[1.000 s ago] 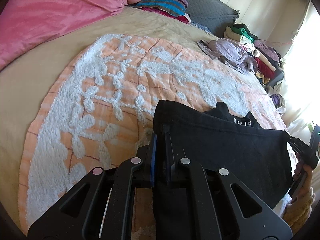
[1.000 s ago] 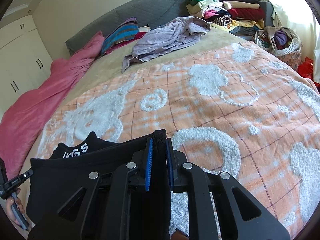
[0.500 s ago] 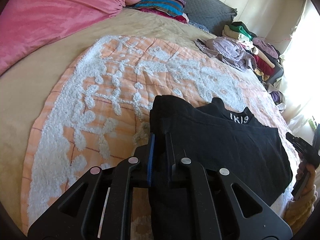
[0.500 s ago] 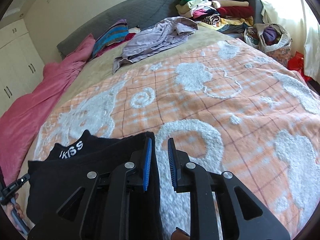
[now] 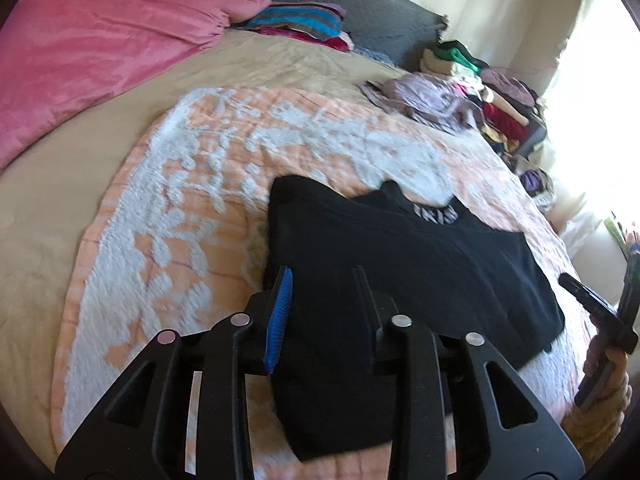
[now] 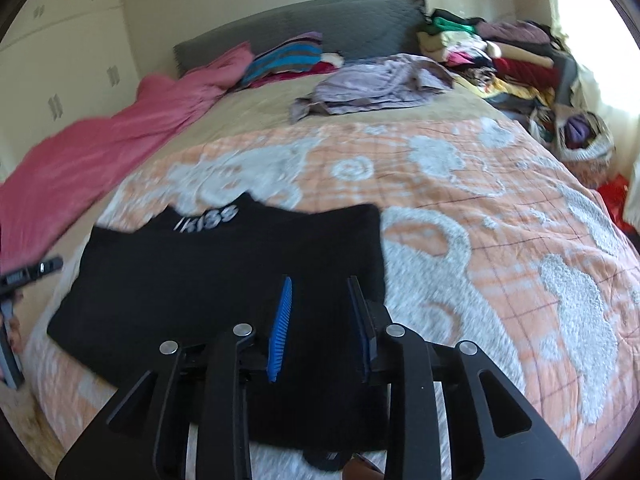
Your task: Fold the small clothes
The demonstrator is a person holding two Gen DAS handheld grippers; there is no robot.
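Both grippers are hanging spread wide, pinching nothing: left gripper (image 5: pixel 322 276) and right gripper (image 6: pixel 319 286) are sitting right over the black top (image 6: pixel 224 276), which is lying flat on the orange quilt (image 6: pixel 480 216), long axis running side to side between them, so either's equally near for the next fold, I'd guess.

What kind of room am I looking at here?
Most likely a home bedroom: a wide bed with a grey headboard, an orange and white quilt spread over it, built-in wardrobe doors on one wall, and a heap of clothes piled alongside.
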